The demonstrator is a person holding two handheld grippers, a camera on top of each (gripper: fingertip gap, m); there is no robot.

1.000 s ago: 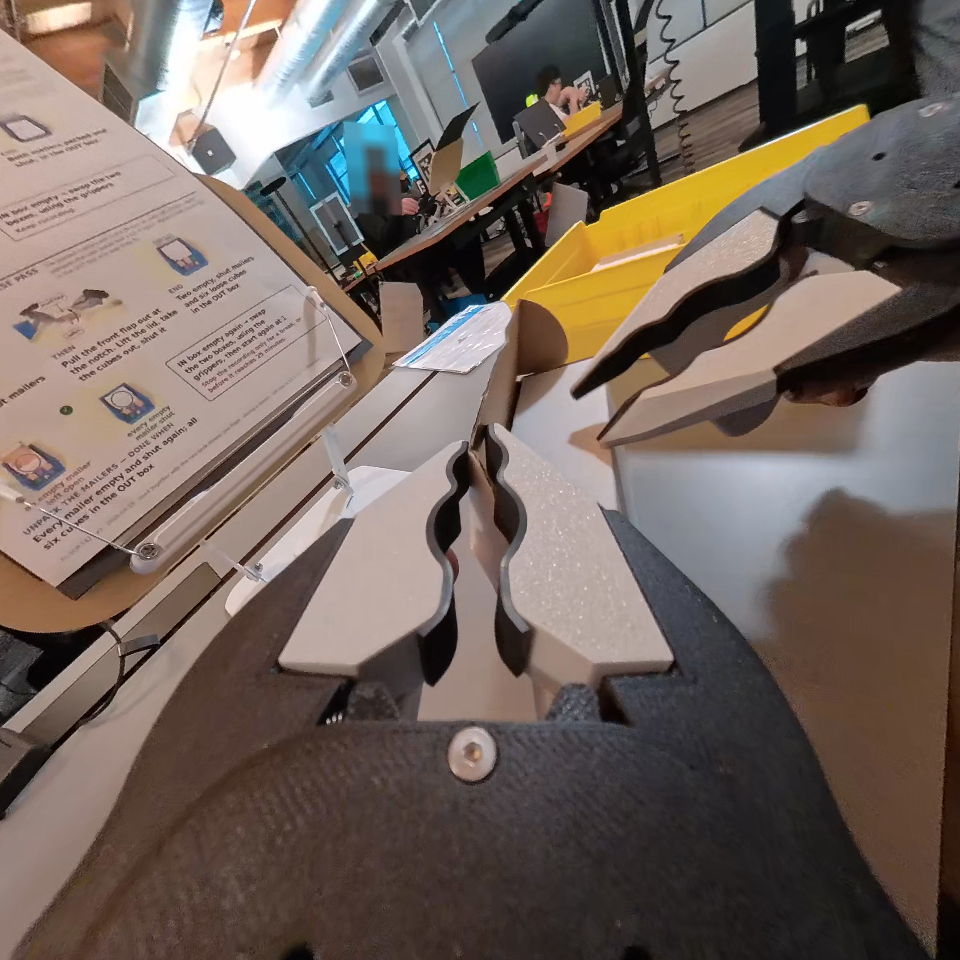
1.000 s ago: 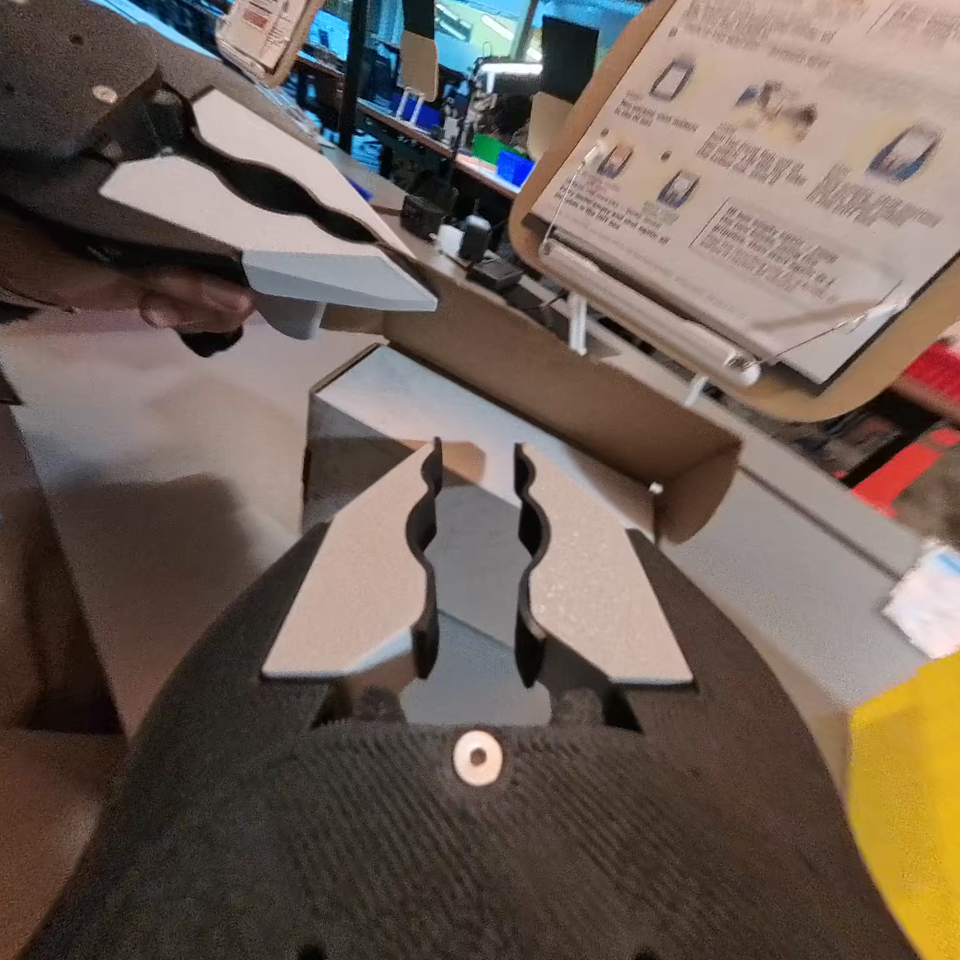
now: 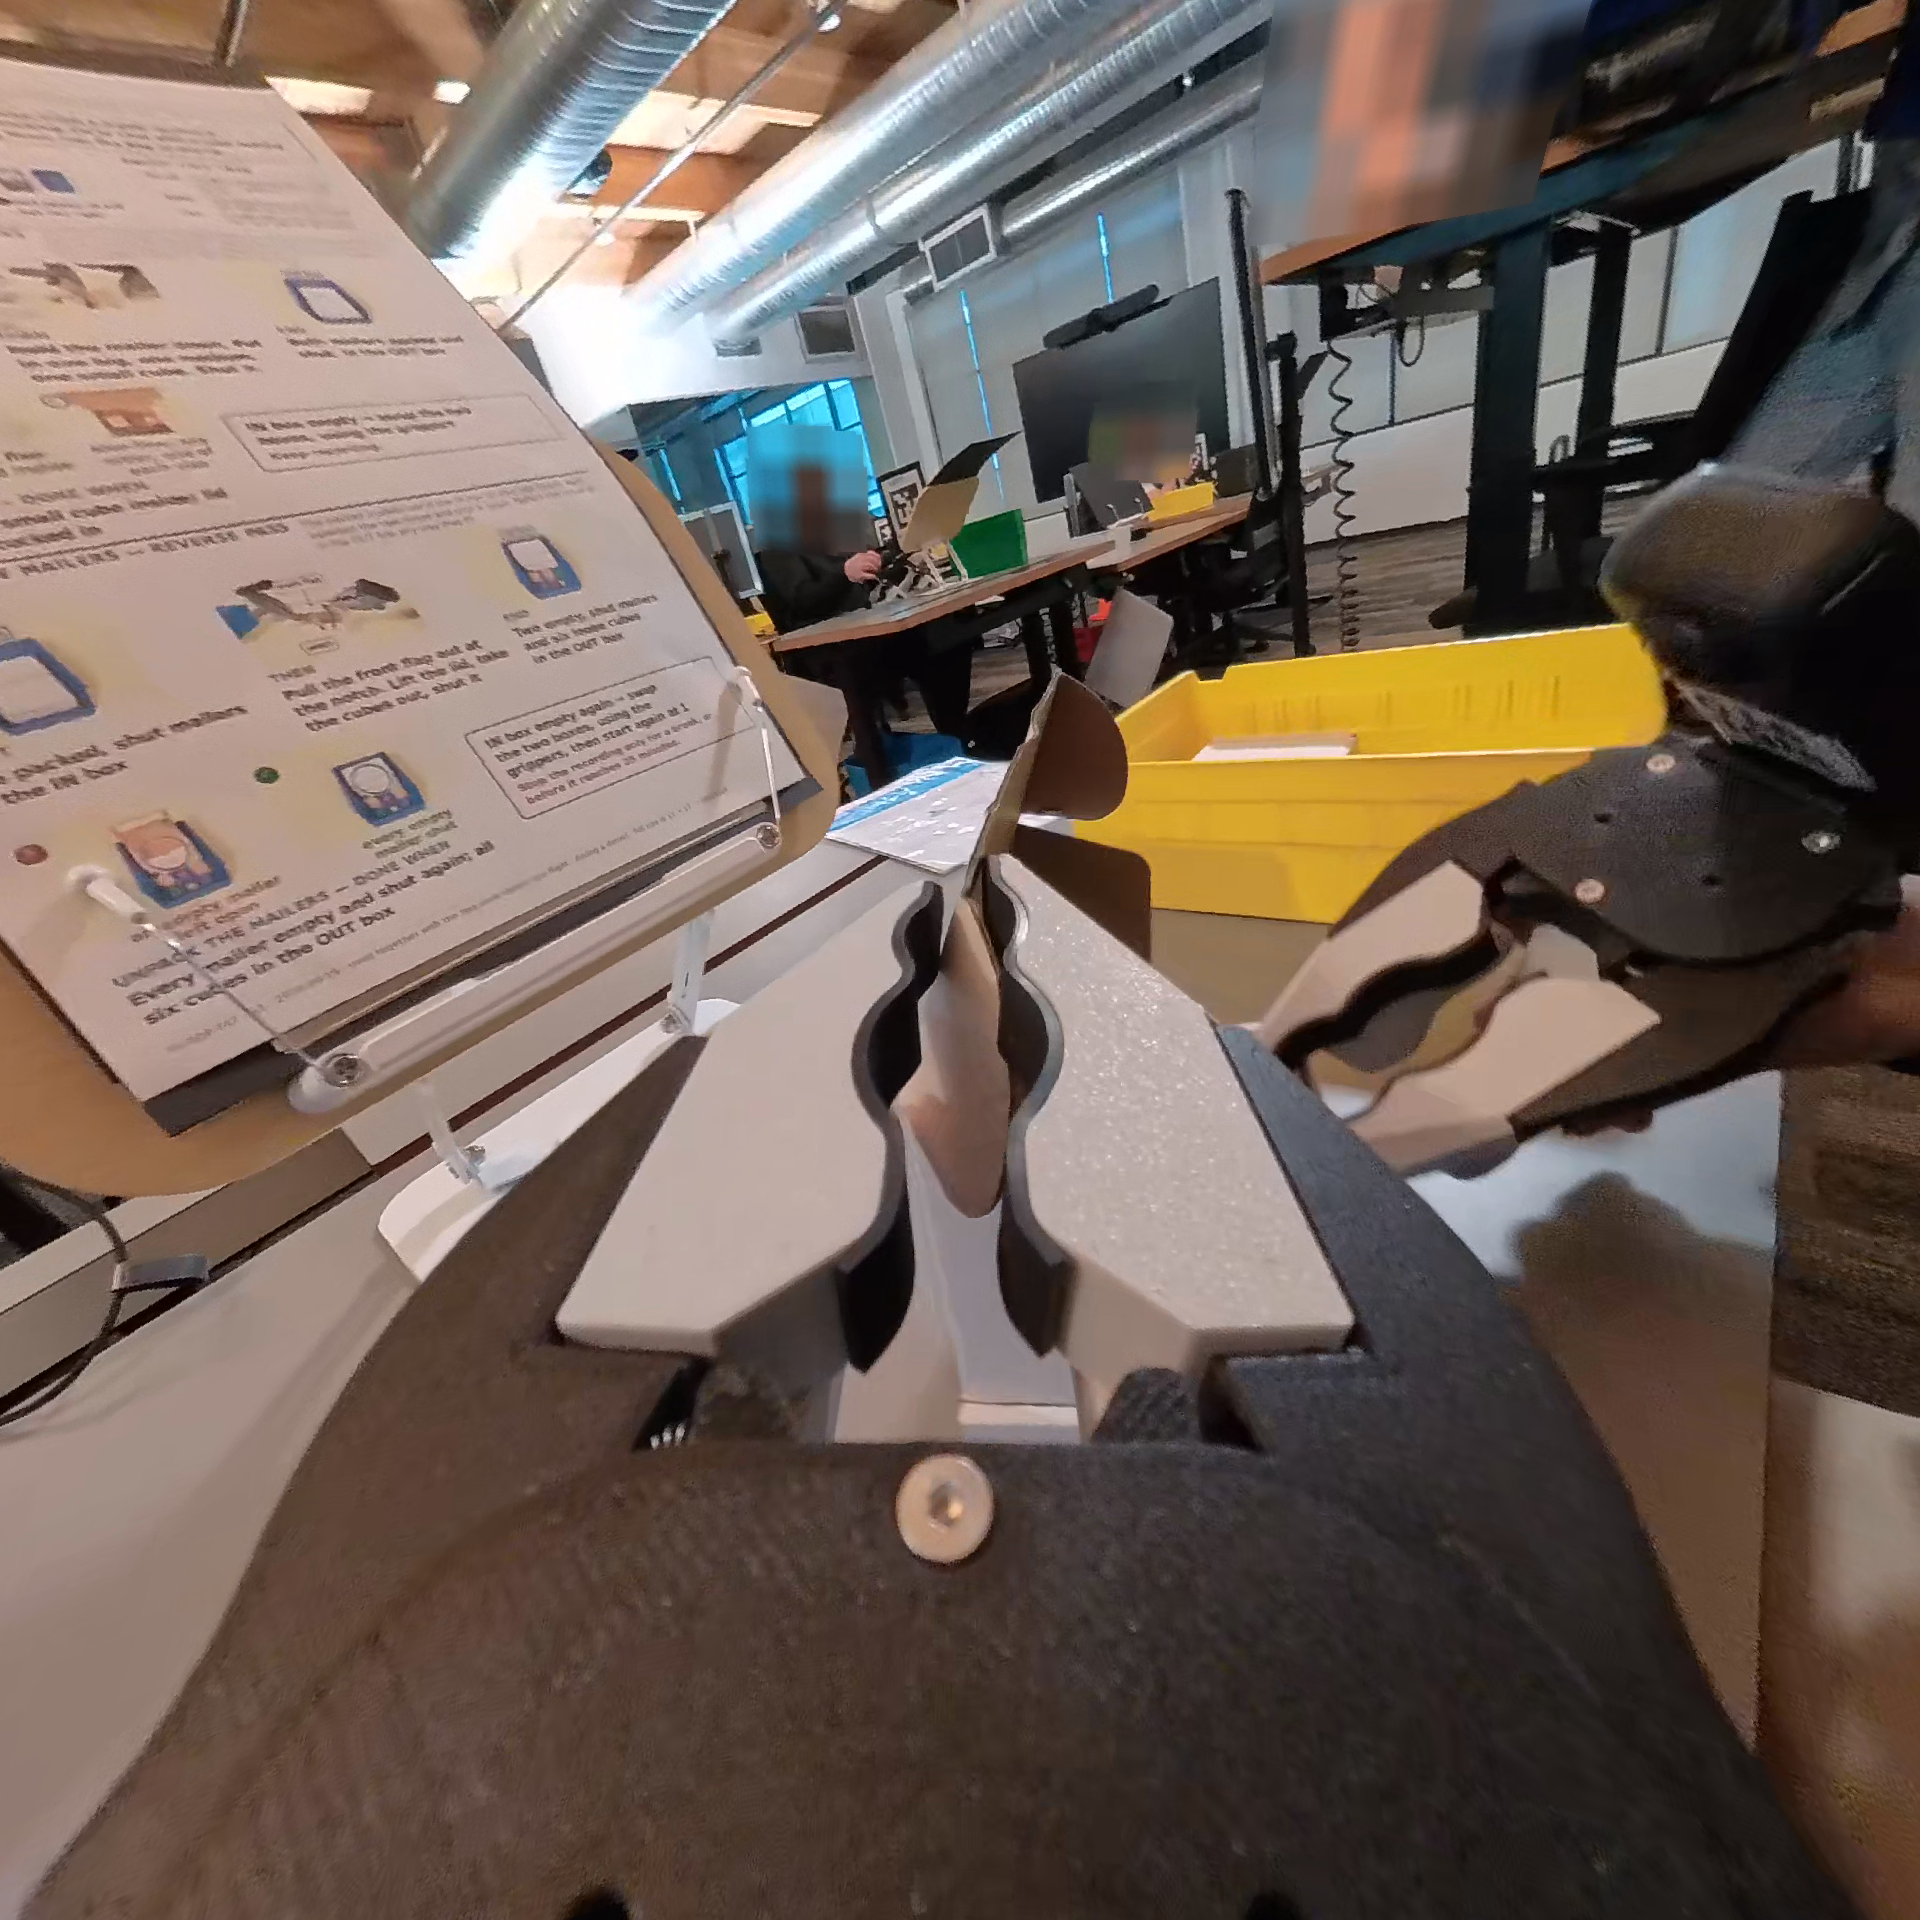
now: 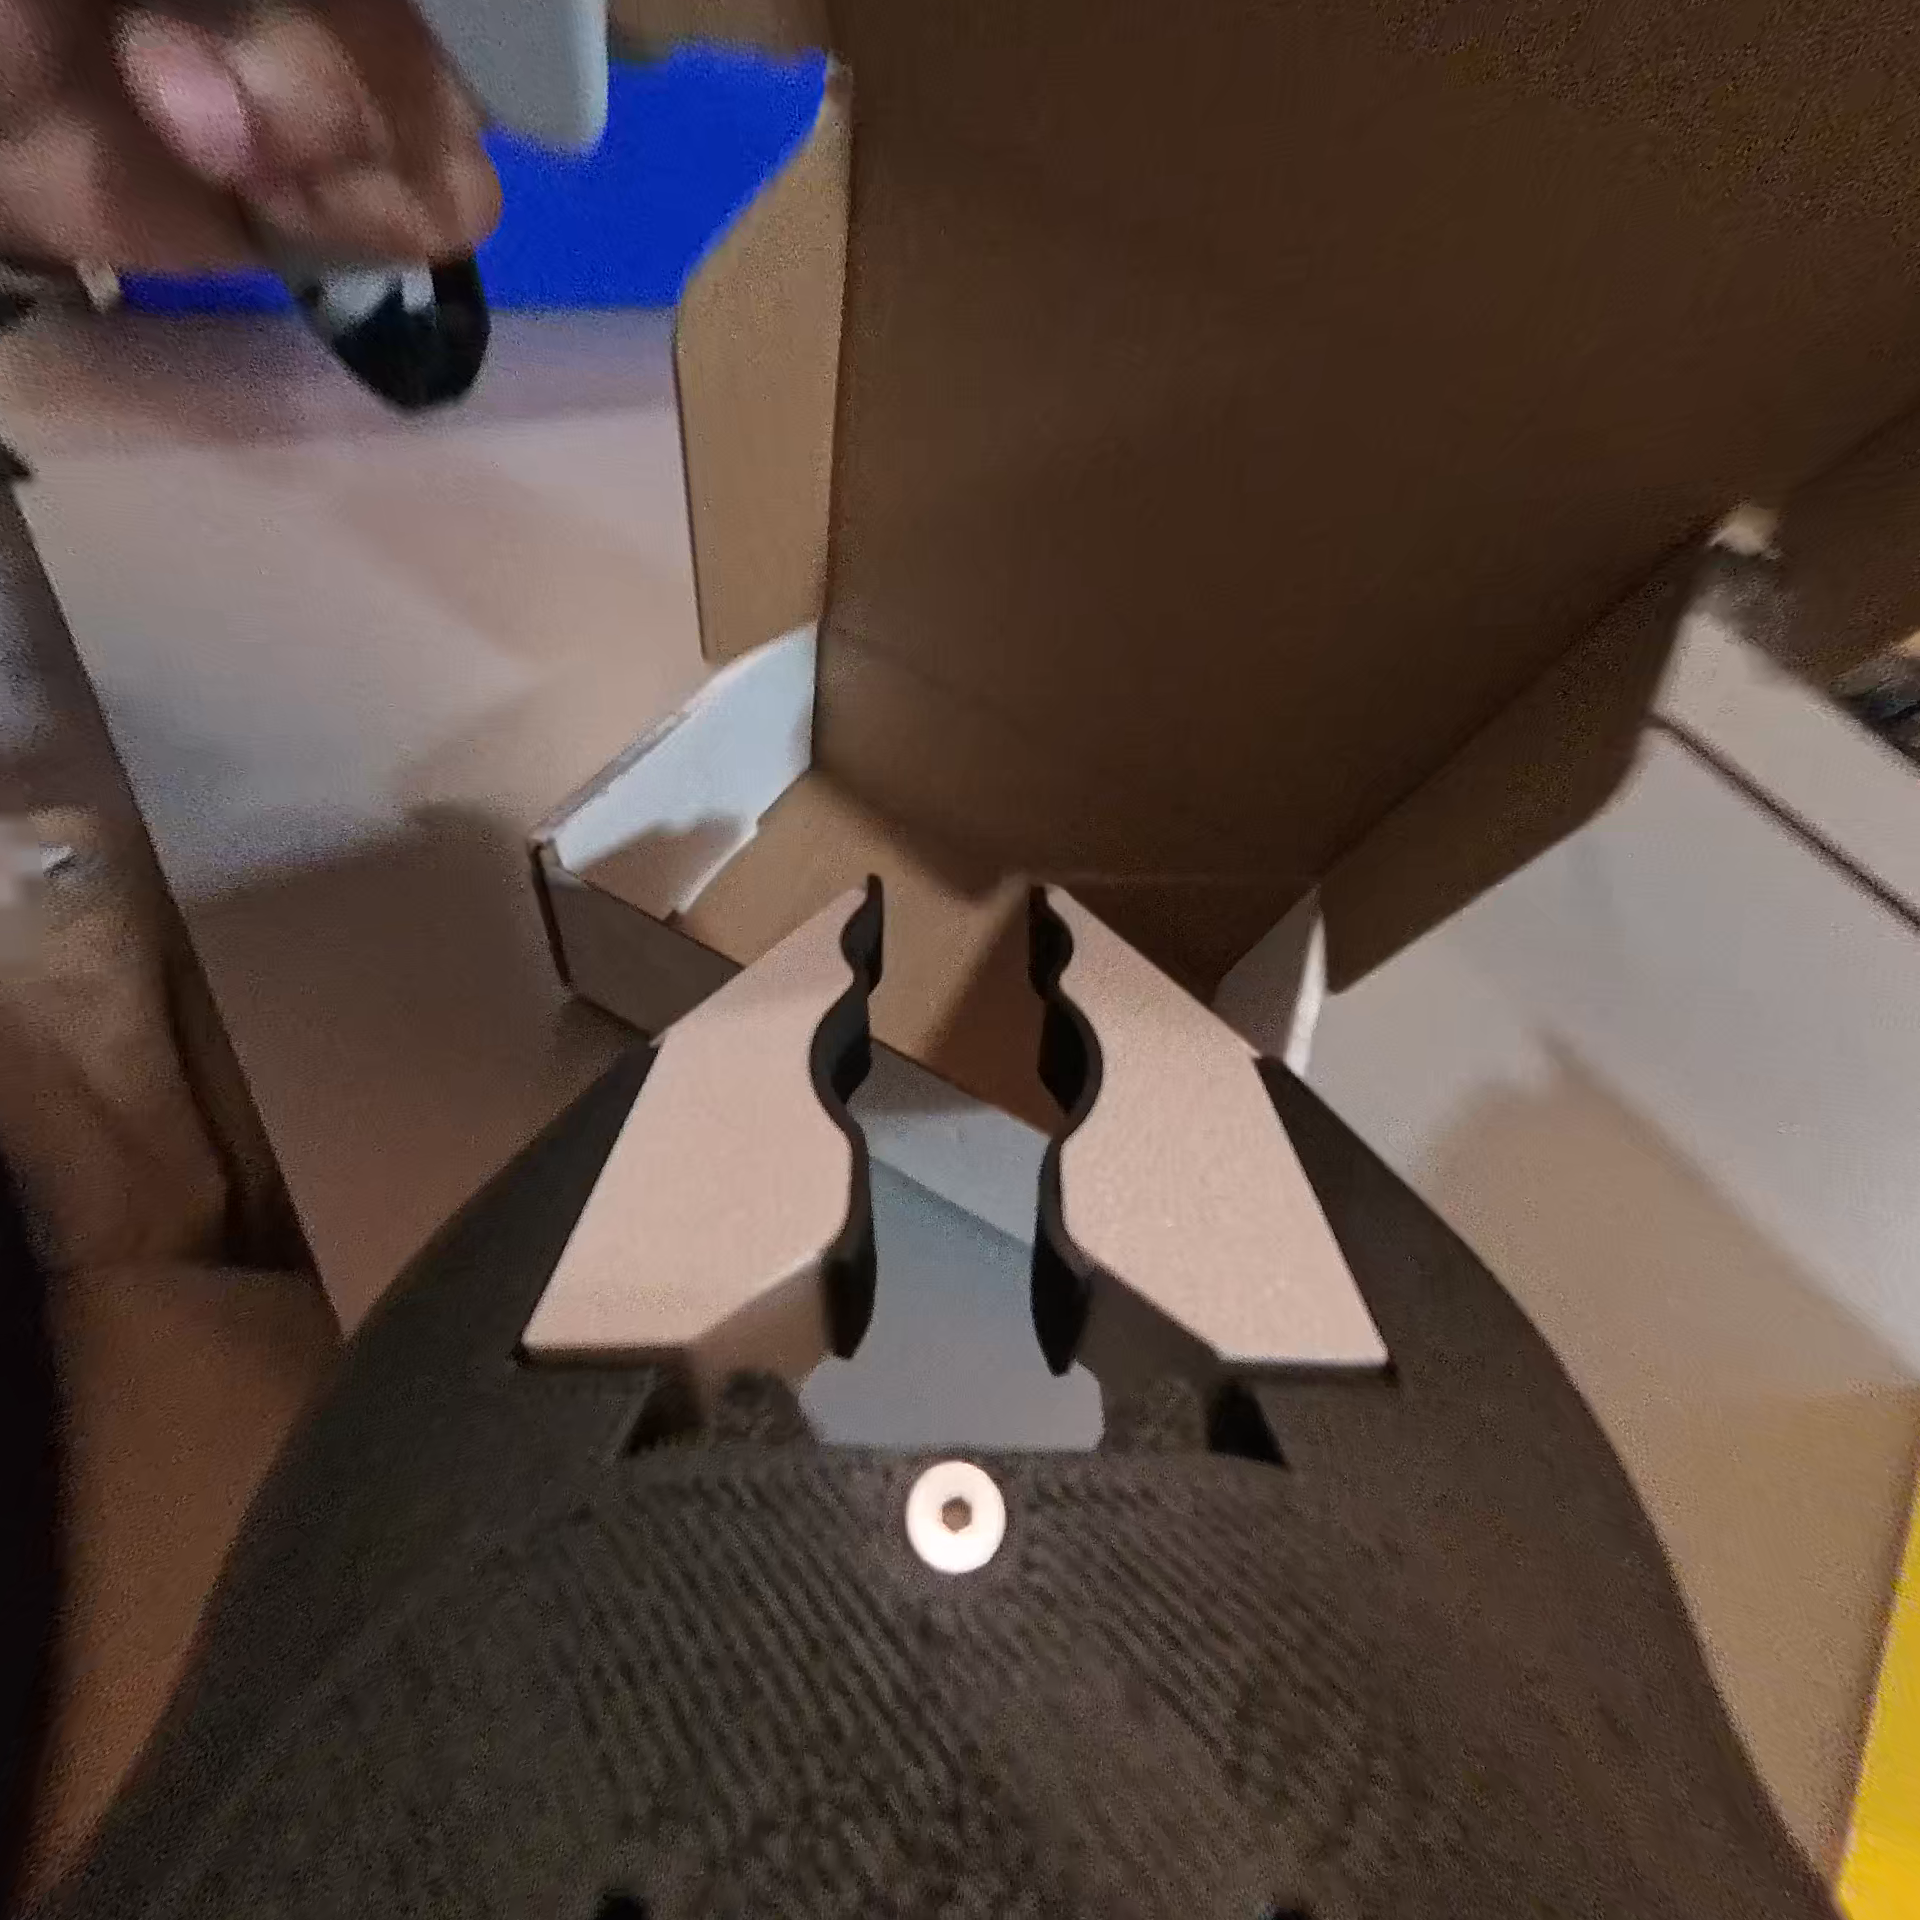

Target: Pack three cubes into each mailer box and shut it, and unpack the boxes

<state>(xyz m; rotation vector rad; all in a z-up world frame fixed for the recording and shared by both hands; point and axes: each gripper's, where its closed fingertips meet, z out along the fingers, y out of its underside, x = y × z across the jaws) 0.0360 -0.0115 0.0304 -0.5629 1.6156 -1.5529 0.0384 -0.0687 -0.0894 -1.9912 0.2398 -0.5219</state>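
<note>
The left gripper (image 3: 971,935) pinches the box's lid (image 4: 1299,416) and holds it up. The right gripper (image 4: 954,914) is spread over the open box (image 4: 665,769). It should lift slowly.

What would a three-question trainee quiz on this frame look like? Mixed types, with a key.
1. True or false: the left tool is shut on the mailer box lid flap.
2. The right tool is: A) open and holding nothing; B) shut on a cube; C) shut on a sheet of paper.
3. Fill in: the bin behind the lid flap is coloured ____.
Key: 1 true; 2 A; 3 yellow.
</note>
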